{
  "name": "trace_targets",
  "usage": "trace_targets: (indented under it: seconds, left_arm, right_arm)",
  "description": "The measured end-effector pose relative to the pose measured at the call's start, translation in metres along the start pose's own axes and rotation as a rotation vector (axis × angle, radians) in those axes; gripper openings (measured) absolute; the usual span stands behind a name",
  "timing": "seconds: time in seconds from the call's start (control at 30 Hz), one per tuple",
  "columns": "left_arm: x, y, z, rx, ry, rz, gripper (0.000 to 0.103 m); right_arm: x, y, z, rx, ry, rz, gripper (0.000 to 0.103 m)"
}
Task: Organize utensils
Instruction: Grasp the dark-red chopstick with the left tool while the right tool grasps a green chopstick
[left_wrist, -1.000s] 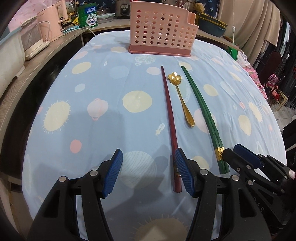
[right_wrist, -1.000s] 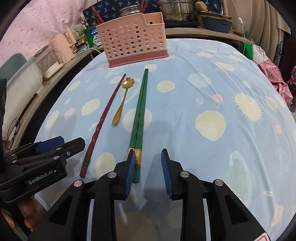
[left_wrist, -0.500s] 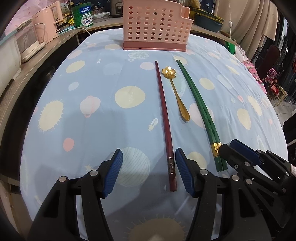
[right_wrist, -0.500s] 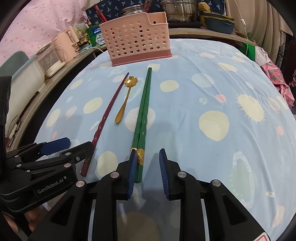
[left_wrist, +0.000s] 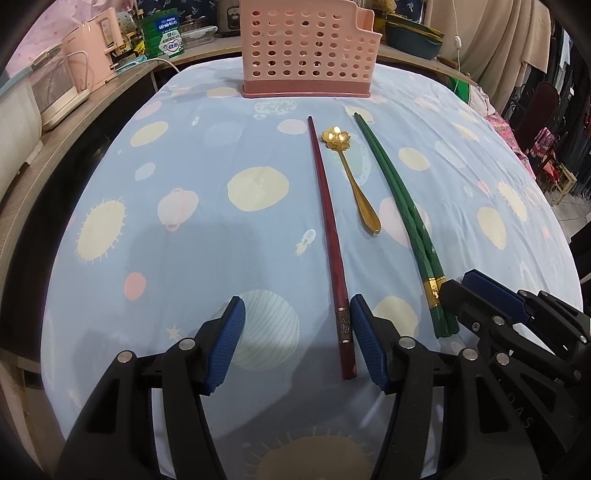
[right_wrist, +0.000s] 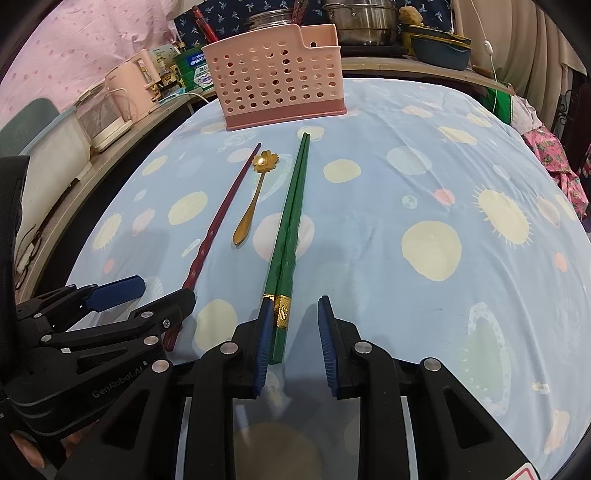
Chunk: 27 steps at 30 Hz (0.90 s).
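In front of the pink perforated plastic utensil basket (left_wrist: 308, 48), which stands upright at the far end of the table under a light blue cloth printed with suns and planets (left_wrist: 184, 236), three utensils lie side by side, their far tips pointing at the basket. Left of centre is the dark red chopstick pair (left_wrist: 328, 229); beside it lies the small gold spoon with a flower-shaped bowl (left_wrist: 351, 173), its bowl toward the basket; right of that lies the green chopstick pair with a gold band (right_wrist: 291, 221). The left gripper (left_wrist: 297, 345) hangs with its jaws wide; the red pair's near end lies between its blue pads, just beside the right pad, ungripped. The right gripper (right_wrist: 293, 341) has a narrower gap; the green pair's banded end sits against its left pad, clear of the right one, not clamped.
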<state>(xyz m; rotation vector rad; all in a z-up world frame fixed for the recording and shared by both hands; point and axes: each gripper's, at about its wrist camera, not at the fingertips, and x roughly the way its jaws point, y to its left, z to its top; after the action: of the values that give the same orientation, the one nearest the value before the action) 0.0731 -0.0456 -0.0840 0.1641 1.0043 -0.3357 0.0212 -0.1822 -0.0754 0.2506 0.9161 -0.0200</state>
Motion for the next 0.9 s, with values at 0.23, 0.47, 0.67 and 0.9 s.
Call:
trace_targets:
  seconds: [0.23, 0.47, 0.67, 0.9]
  left_arm:
    - [0.0003, -0.0013, -0.0011, 0.005, -0.004, 0.006, 0.056]
    - [-0.0002, -0.0021, -0.0014, 0.003, -0.004, 0.006, 0.056]
    - [-0.0012, -0.0029, -0.0022, 0.009, -0.006, -0.006, 0.051]
    - [-0.0031, -0.0055, -0.0034, 0.020, -0.008, -0.029, 0.031]
  right_arm:
    - [0.0010, 0.0017, 0.0002, -0.007, 0.001, -0.004, 0.021]
    - [0.0072, 0.0052, 0.0013, -0.023, 0.014, -0.014, 0.014]
    - [0.0049, 0.0005, -0.0001, -0.006, 0.017, -0.007, 0.009]
    - [0.0043, 0.0004, -0.0006, -0.006, 0.018, -0.007, 0.008]
